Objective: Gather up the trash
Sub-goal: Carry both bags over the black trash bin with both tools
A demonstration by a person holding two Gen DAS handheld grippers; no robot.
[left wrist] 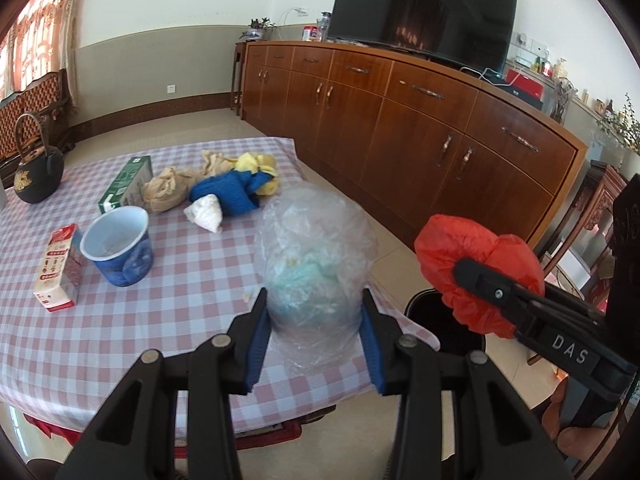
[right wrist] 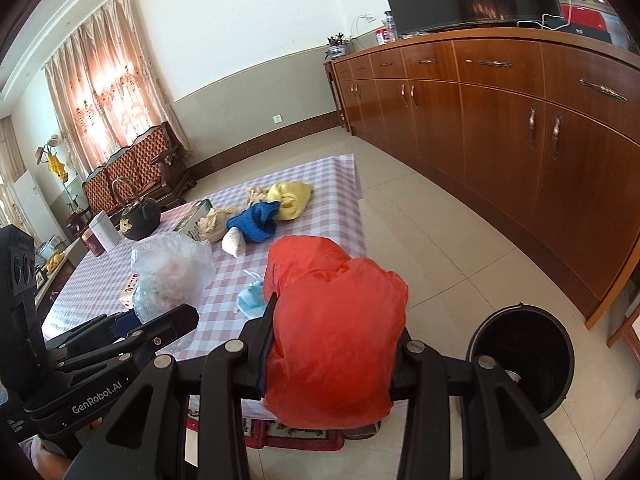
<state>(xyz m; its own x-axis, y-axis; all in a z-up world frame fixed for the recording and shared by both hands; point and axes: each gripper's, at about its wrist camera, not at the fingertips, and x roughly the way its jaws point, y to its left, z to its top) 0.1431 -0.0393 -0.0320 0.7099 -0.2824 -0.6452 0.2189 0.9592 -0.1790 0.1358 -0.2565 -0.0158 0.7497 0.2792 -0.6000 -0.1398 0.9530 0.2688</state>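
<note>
My left gripper is shut on a crumpled clear plastic bag and holds it over the checked table's right edge; the bag also shows in the right wrist view. My right gripper is shut on a crumpled red plastic bag, held beside the table and above the floor; it also shows in the left wrist view. A black trash bin stands on the floor to the right of the table, with its mouth open; it also shows in the left wrist view. A blue face mask lies on the table.
On the checked tablecloth lie a blue paper cup, a red and white carton, a green box, balled cloths in tan, blue and yellow and a black kettle. A long wooden cabinet runs along the right.
</note>
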